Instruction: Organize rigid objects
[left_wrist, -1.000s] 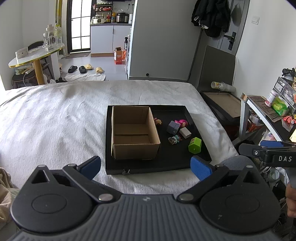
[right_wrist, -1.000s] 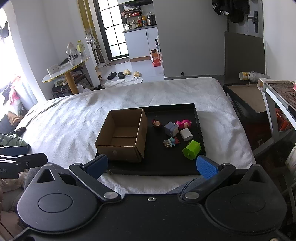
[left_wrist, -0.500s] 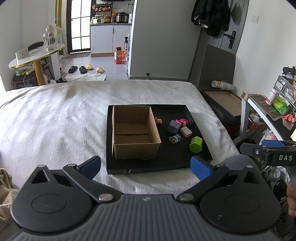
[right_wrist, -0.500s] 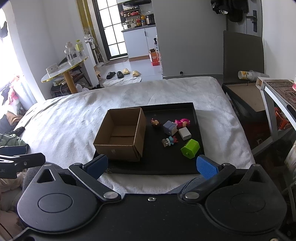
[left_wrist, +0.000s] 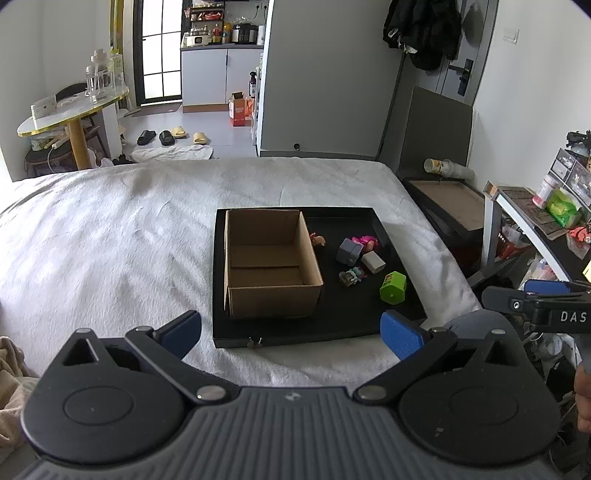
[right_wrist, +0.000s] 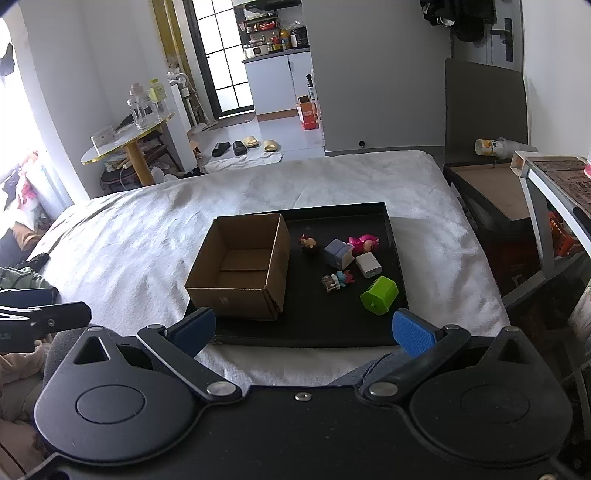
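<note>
Grippers, left gripper (left_wrist: 290, 328) and right gripper (right_wrist: 303, 330), both agape, empty: reach green toy house (right_wrist: 379, 295) first, drop into cardboard box (right_wrist: 240, 266).

box (left_wrist: 271, 258): matt cardboard | tray (left_wrist: 321, 334): matt black | bedcover (left_wrist: 110, 236): (fuzzy) cloth

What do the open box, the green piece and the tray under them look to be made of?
Box: brown corrugated cardboard, matte, with folded flaps and raw edges. Green piece: likely moulded plastic, going by its bright uniform colour and slight sheen. Tray: black, smooth, rigid raised rim; plastic or painted metal, cannot tell which.
</note>
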